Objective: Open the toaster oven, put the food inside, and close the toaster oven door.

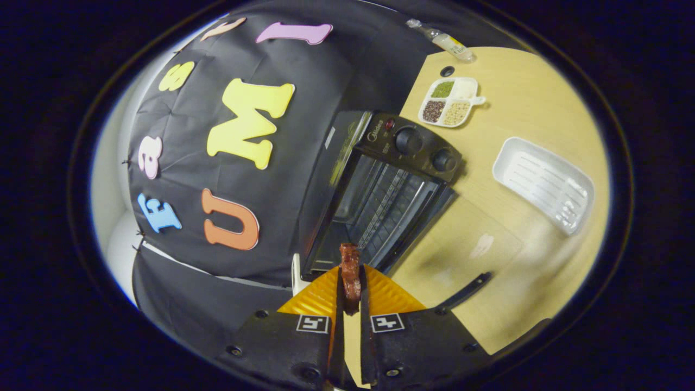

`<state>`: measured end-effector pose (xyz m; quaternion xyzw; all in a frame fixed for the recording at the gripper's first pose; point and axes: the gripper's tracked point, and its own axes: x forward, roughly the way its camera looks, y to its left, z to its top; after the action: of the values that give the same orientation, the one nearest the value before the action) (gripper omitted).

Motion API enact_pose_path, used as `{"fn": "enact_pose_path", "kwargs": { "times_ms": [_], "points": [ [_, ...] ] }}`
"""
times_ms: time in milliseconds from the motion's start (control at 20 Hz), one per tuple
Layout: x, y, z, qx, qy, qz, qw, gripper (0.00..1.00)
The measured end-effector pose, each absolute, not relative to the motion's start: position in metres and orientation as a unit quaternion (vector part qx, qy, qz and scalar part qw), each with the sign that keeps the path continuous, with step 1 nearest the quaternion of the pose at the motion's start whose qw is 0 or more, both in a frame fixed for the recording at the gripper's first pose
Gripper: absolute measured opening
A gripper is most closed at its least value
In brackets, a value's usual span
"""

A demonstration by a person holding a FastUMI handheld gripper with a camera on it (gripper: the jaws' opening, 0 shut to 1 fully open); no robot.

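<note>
Your fingers [350, 282] pinch the dark reddish-brown meat strip [350, 266]; ease it straight into the open black metal toaster oven [380, 190] (clearing its lowered glass door [461, 250]).

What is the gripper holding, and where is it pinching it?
The gripper is shut on a reddish-brown piece of food, pinching its lower half between both fingers; the top sticks out toward the open toaster oven.

Food's [350, 274] lower part behind fingers [326, 296]
</note>
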<state>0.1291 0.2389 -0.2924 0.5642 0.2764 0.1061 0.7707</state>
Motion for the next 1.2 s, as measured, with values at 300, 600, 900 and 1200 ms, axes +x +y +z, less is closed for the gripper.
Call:
{"fn": "enact_pose_path", "kwargs": {
  "times_ms": [300, 600, 900, 1200],
  "points": [
    [0.192, 0.256, -0.336, 0.597, 0.248, 0.030, 0.762, 0.15],
    [0.248, 0.268, -0.355, 0.610, 0.216, -0.001, 0.762, 0.15],
    [0.269, 0.277, -0.369, 0.605, 0.205, -0.023, 0.769, 0.15],
    [0.271, 0.282, -0.379, 0.529, 0.230, -0.032, 0.816, 0.23]
  ]
}}
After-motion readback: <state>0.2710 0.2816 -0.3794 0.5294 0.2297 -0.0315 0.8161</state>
